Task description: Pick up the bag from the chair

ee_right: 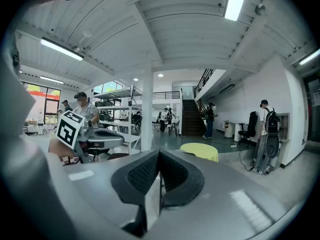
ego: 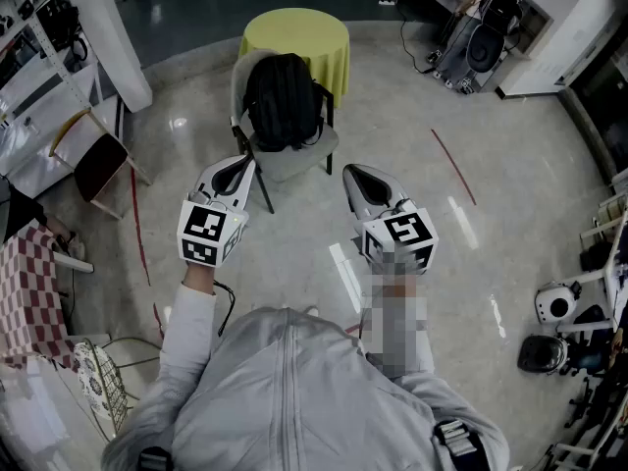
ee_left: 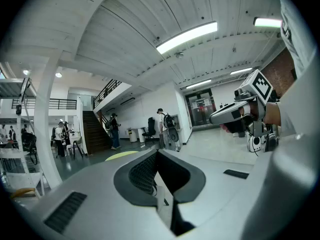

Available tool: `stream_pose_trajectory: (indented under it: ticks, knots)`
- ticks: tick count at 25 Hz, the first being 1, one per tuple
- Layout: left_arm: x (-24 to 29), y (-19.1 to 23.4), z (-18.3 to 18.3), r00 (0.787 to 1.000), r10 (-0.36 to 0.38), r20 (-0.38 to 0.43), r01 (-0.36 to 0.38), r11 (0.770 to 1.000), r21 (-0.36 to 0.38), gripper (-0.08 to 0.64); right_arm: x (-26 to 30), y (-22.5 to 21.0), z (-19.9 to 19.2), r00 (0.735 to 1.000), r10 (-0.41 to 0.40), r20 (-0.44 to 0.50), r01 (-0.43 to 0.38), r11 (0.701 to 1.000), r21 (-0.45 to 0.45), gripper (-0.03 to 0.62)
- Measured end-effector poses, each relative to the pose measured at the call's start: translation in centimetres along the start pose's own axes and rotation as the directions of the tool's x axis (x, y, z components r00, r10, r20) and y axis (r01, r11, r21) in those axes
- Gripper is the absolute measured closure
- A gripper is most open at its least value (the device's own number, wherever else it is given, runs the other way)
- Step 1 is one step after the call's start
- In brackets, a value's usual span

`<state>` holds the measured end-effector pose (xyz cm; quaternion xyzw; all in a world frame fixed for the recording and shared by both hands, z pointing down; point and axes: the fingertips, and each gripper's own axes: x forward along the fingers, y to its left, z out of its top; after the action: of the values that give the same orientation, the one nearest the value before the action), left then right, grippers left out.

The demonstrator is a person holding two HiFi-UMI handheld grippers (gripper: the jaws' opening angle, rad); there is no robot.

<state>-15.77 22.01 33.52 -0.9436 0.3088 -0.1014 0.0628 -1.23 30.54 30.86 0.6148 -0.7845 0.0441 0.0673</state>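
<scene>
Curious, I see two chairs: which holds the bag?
The grey chair before the yellow table; the black bag leans on its back. The dark-seated chair stands left.

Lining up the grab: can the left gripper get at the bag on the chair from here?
Probably yes. The bag sits upright on the chair, just ahead of the left gripper, with nothing between them in the head view. The gripper's jaws are together, so they must open first.

The right claw is seen with its jaws pressed together and nothing held between them. A yellow round counter is seen at 1 o'clock, and the left claw at 9 o'clock.
</scene>
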Motion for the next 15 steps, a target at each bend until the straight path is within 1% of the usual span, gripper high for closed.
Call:
stream_pose_trajectory:
  ticks: [5,10,15]
  knots:
    - [0.9,0.3,0.4,1.0,-0.002,0.005,0.002,1.0,0.007,0.554,0.8,-0.4,0.3,1.0,0.007,0.008,-0.007,1.0,-0.003,0.583]
    - [2.0,0.3,0.4,1.0,0.001,-0.004,-0.001,1.0,0.025,0.555,1.2,-1.9,0.8,0.999,-0.007,0.053,0.004,0.999,0.042,0.581]
    - [3.1,0.5,-0.2,1.0,0.02,-0.021,-0.019,1.0,0.024,0.555,1.6,-3.5,0.3,0.999,-0.004,0.054,0.001,0.998,0.06,0.581]
